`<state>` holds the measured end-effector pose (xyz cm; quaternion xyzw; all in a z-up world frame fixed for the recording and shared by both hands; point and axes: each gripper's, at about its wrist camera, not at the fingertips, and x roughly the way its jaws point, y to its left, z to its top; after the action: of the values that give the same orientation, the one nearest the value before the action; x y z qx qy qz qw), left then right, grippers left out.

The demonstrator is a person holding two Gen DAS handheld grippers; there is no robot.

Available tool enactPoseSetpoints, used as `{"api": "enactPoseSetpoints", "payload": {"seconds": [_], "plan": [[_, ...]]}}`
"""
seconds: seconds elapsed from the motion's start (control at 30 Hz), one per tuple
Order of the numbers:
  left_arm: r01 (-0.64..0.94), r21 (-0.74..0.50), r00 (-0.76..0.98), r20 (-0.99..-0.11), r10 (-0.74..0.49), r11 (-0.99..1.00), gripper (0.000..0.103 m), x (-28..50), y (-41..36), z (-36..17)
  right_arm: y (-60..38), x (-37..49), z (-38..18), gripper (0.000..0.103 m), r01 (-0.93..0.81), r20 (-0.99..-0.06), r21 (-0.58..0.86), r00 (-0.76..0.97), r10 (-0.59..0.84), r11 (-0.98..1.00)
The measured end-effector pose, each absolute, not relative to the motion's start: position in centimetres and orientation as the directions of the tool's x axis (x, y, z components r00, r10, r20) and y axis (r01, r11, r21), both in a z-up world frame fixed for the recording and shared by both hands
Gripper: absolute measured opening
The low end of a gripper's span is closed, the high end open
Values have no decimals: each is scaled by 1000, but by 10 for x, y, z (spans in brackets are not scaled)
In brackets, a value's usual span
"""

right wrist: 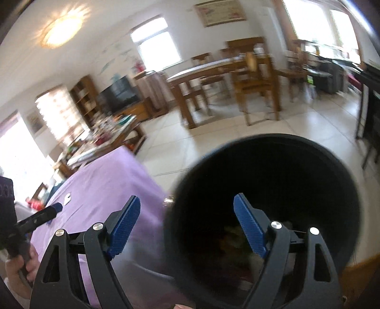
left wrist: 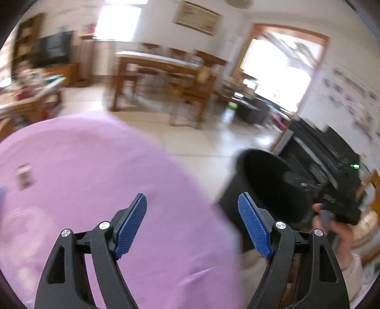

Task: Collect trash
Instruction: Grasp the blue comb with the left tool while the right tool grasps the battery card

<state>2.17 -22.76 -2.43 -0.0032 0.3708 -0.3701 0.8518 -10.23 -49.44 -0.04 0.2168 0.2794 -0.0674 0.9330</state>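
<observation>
The left gripper [left wrist: 192, 204] stands wide open with nothing between its jaws. Its pads [left wrist: 131, 225] are blue with a fine knurled grid, set on smooth black arms pinned with round silver bolts. It hangs over the table's right edge, one finger above the cloth [left wrist: 99, 180], the other above the bin [left wrist: 268, 190].

The right gripper [right wrist: 186, 205] is of the same make and also gapes, empty. Its left finger lies over the table's near right corner, and its right finger over the bin's mouth [right wrist: 273, 190].

The bin is a round black tub with a smooth plain rim, standing on the floor just beside the table's right edge. Its inside is dark; low down some pale, crumpled trash [right wrist: 235, 240] shows dimly, too blurred to name.

The cloth is plain lilac fabric, softly creased, covering the whole table. Near its left edge in the left view lies a small dark wrapper [left wrist: 23, 176]; any print on it is too smeared to read. In the right view a small white scrap [right wrist: 67, 199] lies on the cloth towards the far edge.

A hand [left wrist: 337, 235] grips the black handle of the right gripper at the left view's right side; another hand [right wrist: 20, 266] holds the left one at the right view's lower left.

Beyond, on pale floor tiles [right wrist: 308, 128], stand a brown wooden dining table [right wrist: 209, 69] and chairs. A framed picture [right wrist: 219, 12] hangs on the white wall, its lettering unreadable.
</observation>
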Motion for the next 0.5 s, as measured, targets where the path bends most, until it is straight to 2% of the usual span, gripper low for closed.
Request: {"api": "enactPoseSetpoints", "payload": {"seconds": [0.17,0.27,0.5], "plan": [[454,-199,592,-661,-462,868,78,51,-130,-24,-423,-54,13,81,89,-552,333,825,118,939],[338,-106,669,-671,-318,935,78,64,-78,-21,-379,-28,19,81,-5,-554,311,812,185,951],[239,-33,711,-675,-198,970,78,76,-31,-16,-298,12,26,81,-160,-579,266,762,290,951]]}}
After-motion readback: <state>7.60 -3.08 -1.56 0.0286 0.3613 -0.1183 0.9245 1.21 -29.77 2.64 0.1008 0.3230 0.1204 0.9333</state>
